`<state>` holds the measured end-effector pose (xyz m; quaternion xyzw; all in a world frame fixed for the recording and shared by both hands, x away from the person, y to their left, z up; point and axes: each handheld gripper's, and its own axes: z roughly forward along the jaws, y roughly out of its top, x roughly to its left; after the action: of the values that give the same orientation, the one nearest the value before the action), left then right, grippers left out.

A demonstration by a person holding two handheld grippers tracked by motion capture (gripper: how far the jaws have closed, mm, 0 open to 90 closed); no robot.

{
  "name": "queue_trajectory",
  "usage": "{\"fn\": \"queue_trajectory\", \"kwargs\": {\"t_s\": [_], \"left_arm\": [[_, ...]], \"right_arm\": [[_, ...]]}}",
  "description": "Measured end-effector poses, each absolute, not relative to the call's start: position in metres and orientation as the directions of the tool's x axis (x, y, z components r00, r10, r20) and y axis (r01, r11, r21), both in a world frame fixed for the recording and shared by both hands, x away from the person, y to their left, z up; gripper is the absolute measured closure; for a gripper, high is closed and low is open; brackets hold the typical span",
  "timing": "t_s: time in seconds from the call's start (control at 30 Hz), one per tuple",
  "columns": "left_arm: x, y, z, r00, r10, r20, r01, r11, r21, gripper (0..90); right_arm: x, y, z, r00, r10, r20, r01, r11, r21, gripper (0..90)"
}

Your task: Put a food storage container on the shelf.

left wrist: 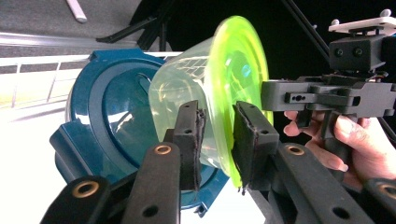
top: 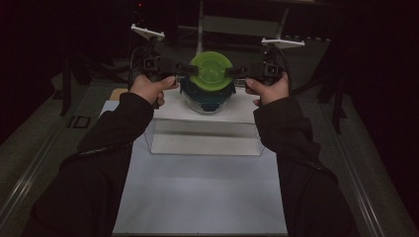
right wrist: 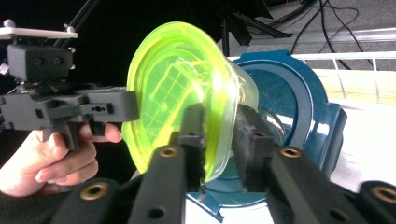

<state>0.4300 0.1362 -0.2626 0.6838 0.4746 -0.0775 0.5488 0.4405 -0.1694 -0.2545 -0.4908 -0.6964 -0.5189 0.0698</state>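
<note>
Right now your two tools meet at the green container [top: 211, 70], one from each side, above the back half of the bench [top: 202, 192]. Your left tool [left wrist: 215, 135] has the container's flared rim standing between its two black jaws: in the left gripper view one pad lies against the pale green wall and the other sits on the outer face of the rim. Its jaws stand a narrow gap apart, and whether the pads press on the plastic or merely bracket it I cannot tell. Your right tool [right wrist: 219, 135] takes the opposite edge the same way, rim between the jaws, one pad in front of the bright green face and the other behind it against the wall; the firmness of that hold cannot be judged either.

The container is tipped on its side, its opening turned toward the blue lid [left wrist: 112, 116] of the glass bowl [top: 206, 101] just behind and below it. That bowl rests on the clear box [top: 205, 136] on the bench, and the green container hangs just over the lid.
</note>
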Motion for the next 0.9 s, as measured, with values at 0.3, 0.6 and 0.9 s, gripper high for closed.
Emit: {"fn": "queue_trajectory", "kwargs": {"t_s": [0.3,0.6,0.9], "left_arm": [[0.435,0.137,-0.267,0.517,0.58,-0.63,0.731,0.084,0.678,50.1],[0.427,0.146,-0.27,0.567,0.541,-0.621,0.693,0.094,0.715,31.2],[0.409,0.146,-0.27,0.651,0.508,-0.564,0.629,0.055,0.775,11.5]], "right_arm": [[0.448,-0.167,-0.257,-0.488,0.619,0.615,0.759,-0.047,0.65,51.8],[0.446,-0.17,-0.258,-0.5,0.633,0.592,0.738,-0.047,0.674,35.6],[0.439,-0.171,-0.259,-0.554,0.612,0.565,0.712,-0.003,0.702,24.4]]}}
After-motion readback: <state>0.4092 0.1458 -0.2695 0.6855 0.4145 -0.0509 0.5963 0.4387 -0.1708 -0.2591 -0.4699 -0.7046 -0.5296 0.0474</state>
